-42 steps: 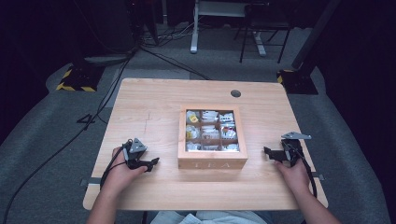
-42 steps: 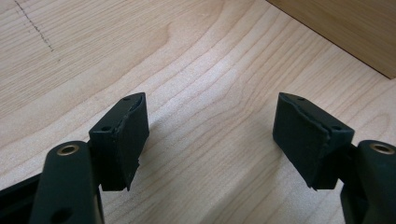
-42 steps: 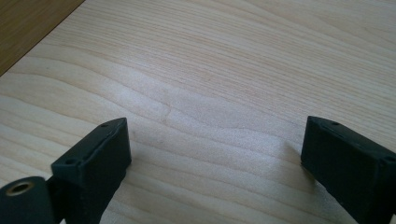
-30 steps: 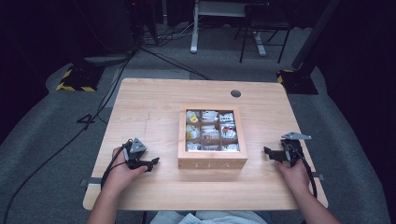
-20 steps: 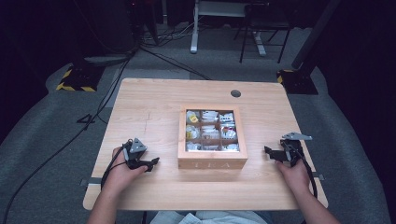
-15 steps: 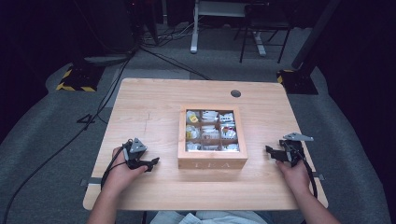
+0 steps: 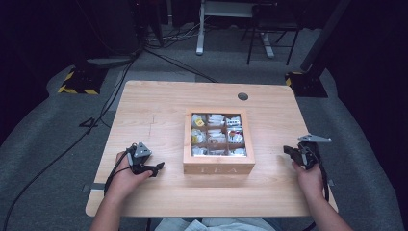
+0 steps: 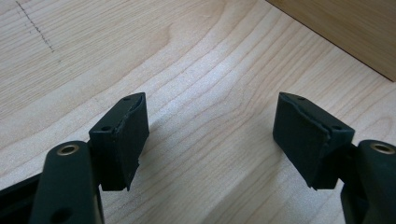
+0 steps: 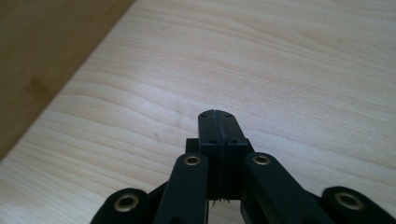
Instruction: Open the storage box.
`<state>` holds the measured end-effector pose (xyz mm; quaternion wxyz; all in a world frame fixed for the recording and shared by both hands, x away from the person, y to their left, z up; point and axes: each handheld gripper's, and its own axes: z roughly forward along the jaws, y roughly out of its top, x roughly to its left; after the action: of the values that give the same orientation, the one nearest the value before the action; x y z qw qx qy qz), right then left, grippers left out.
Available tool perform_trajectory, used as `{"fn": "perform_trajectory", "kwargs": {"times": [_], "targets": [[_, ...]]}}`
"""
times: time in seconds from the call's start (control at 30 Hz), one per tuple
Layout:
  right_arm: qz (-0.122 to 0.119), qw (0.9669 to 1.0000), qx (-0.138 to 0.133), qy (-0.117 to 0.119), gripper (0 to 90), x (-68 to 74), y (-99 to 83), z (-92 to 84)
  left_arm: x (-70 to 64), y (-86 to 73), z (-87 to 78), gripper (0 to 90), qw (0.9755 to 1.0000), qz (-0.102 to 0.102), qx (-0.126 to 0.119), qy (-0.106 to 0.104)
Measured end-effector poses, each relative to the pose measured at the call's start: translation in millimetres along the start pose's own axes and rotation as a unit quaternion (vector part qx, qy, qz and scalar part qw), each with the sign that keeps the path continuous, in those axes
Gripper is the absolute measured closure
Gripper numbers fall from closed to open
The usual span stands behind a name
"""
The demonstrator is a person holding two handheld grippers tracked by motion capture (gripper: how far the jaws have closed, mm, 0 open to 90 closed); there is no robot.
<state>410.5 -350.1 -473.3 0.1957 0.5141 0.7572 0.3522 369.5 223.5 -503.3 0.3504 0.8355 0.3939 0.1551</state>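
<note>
A wooden tea box (image 7: 219,166) with small packets in its compartments stands at the middle of the table. To its left, my left gripper (image 7: 156,168) rests low over the tabletop, pointing at the box, its jaws wide open and empty (image 8: 210,107). A corner of the box's wall (image 8: 345,28) shows ahead of it. To the right of the box, my right gripper (image 7: 287,150) also points toward the box. Its jaws have just been closing and now stand shut, pad against pad, with nothing between them (image 9: 218,114). The box's side (image 9: 42,56) lies off to the left of them.
The light wooden table (image 7: 159,110) has a round cable hole (image 7: 243,96) near its far edge. Cables trail from both grippers over the near edge. Dark floor, a desk frame and a chair lie beyond the table.
Both hands keep their places beside the box. The right gripper's jaws look drawn together compared with the earlier frames.
</note>
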Motion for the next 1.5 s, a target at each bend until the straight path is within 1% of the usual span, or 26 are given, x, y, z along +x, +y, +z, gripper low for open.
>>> {"fn": "perform_trajectory", "kwargs": {"times": [0.03,0.13,0.27,0.3,0.37,0.43,0.53,0.57,0.73,0.8,0.87,0.93,0.97,1.0,1.13,1.2,1.23,1.33,1.43,1.47,1.5], "targets": [[0.000,1.0000,0.000,0.000,89.6,0.0,0.0,0.0,0.0,0.0,0.0,27.5,1.0000,0.000,0.000,0.000],[-0.002,0.9998,-0.013,0.014,89.6,4.3,7.4,-12.4,0.0,0.0,0.0,27.5,1.0000,0.001,0.000,0.000],[-0.004,0.9996,-0.019,0.019,89.6,7.1,11.8,-19.1,0.0,0.0,0.0,27.5,1.0000,0.001,0.000,0.000],[-0.007,0.9994,-0.021,0.028,89.6,9.8,15.2,-24.1,0.0,0.0,0.0,27.5,1.0000,0.001,0.000,0.000],[-0.009,0.9991,-0.025,0.032,89.6,12.7,17.7,-28.6,0.0,0.0,0.0,27.5,1.0000,0.000,0.000,0.000],[-0.010,0.9990,-0.027,0.035,89.6,13.5,18.6,-29.8,0.0,0.0,0.0,27.5,1.0000,0.000,0.000,0.000],[-0.008,0.9985,-0.029,0.045,89.5,16.2,21.8,-35.9,0.0,0.0,0.0,27.5,1.0000,0.000,0.000,0.000],[-0.012,0.9981,-0.034,0.050,89.6,17.3,23.8,-40.3,0.0,0.0,0.0,27.5,1.0000,0.000,0.000,0.000],[-0.012,0.9975,-0.039,0.058,89.6,19.4,27.0,-49.3,-0.1,0.0,-0.1,27.5,1.0000,0.000,0.000,0.000],[-0.014,0.9968,-0.042,0.067,89.6,21.8,29.0,-55.8,0.0,0.0,0.0,27.6,1.0000,0.000,0.000,0.000],[-0.015,0.9967,-0.043,0.068,89.6,22.5,29.4,-57.3,0.0,0.0,0.0,27.6,1.0000,0.001,0.000,0.000],[-0.022,0.9959,-0.046,0.075,89.6,26.8,31.3,-62.6,0.0,0.0,0.0,27.5,1.0000,0.001,0.000,0.000],[-0.022,0.9959,-0.046,0.075,89.6,26.8,31.3,-62.6,-0.1,0.0,0.0,27.5,1.0000,0.000,0.000,0.001],[-0.025,0.9954,-0.048,0.079,89.6,29.6,32.6,-65.2,-0.1,0.0,0.0,27.5,1.0000,0.000,0.000,0.000],[-0.033,0.9947,-0.050,0.084,89.5,34.6,34.7,-69.0,0.0,0.0,0.0,27.5,1.0000,0.001,0.000,0.000],[-0.040,0.9938,-0.050,0.091,89.6,40.3,36.2,-72.1,0.0,0.0,-0.1,27.6,1.0000,0.001,0.000,0.001],[-0.040,0.9938,-0.050,0.091,89.6,40.3,36.2,-72.1,0.0,0.0,-0.1,27.5,1.0000,0.001,0.000,0.001],[-0.052,0.9924,-0.046,0.101,89.6,47.1,37.8,-74.8,0.0,0.0,-0.1,27.6,1.0000,0.001,0.001,0.002],[-0.058,0.9915,-0.045,0.107,89.6,50.6,38.6,-76.1,0.0,0.0,0.0,27.6,1.0000,0.001,0.000,0.001],[-0.068,0.9902,-0.043,0.114,89.6,55.0,39.5,-77.3,0.0,0.0,-0.1,27.5,1.0000,0.001,0.001,0.001],[-0.068,0.9902,-0.043,0.114,89.6,55.0,39.5,-77.3,0.0,0.0,-0.1,27.5,1.0000,0.001,0.001,0.001]]}}
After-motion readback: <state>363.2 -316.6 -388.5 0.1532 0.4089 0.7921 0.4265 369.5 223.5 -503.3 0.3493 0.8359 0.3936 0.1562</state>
